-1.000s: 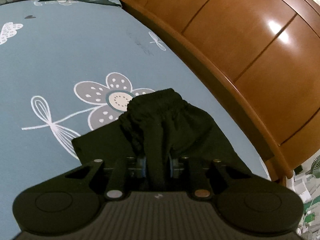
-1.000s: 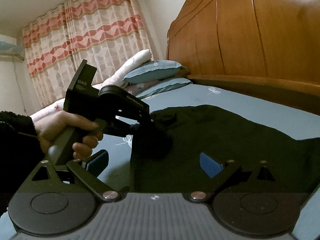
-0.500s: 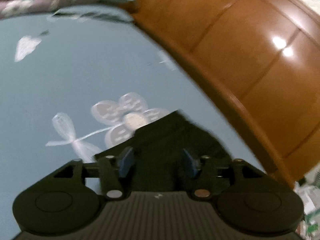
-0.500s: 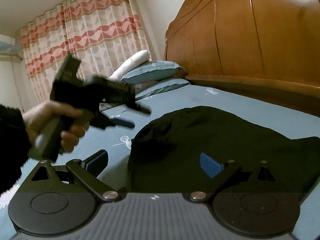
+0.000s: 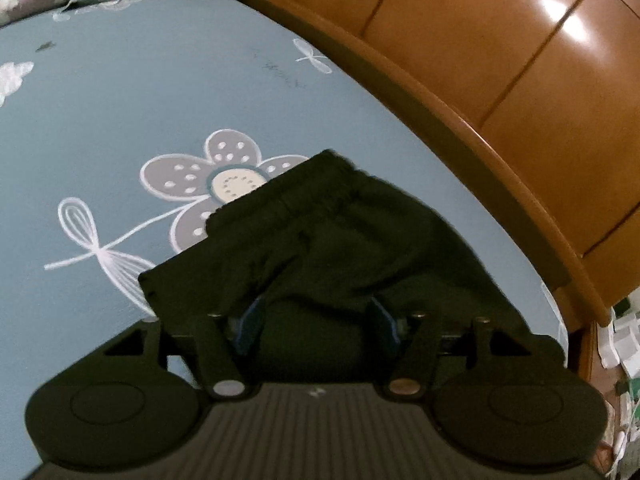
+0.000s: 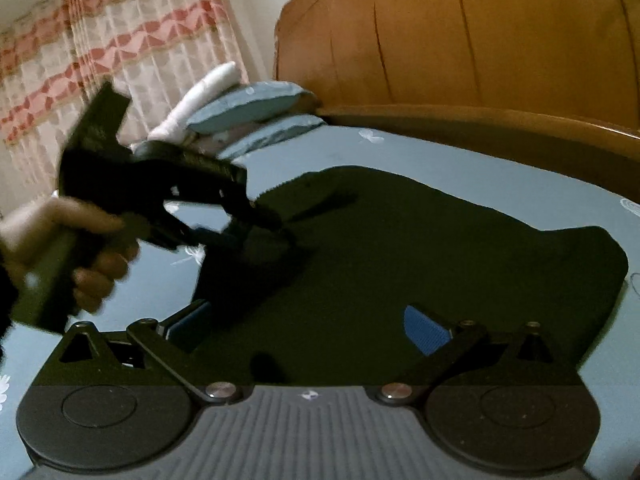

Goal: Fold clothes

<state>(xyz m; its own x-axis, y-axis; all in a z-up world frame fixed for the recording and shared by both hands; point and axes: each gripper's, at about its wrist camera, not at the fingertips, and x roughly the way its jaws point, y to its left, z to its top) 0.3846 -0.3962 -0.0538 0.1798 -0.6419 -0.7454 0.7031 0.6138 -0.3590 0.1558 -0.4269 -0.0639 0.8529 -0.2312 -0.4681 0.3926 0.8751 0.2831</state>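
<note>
A black garment (image 5: 332,232) with a gathered elastic band lies on the blue flower-print bedsheet (image 5: 120,112). My left gripper (image 5: 316,320) is open just above its near part, with the cloth showing between the spread blue pads (image 5: 250,320) but not pinched. In the right wrist view, a hand (image 6: 80,248) holds the left gripper (image 6: 280,232) over the garment's (image 6: 420,248) left edge, blurred. My right gripper (image 6: 308,326) stands wide open low over the garment's near side, nothing between its fingers.
The wooden headboard (image 5: 500,92) runs along the garment's far side. Pillows (image 6: 256,104) are stacked at the bed's far end before striped curtains (image 6: 120,48). Clutter (image 5: 624,340) shows past the bed's corner. Bare sheet spreads left of the garment.
The left gripper opened and let go of the bunched cloth, which dropped flat. It swung up and away to the left, then came back over the garment's edge. The right gripper barely moved.
</note>
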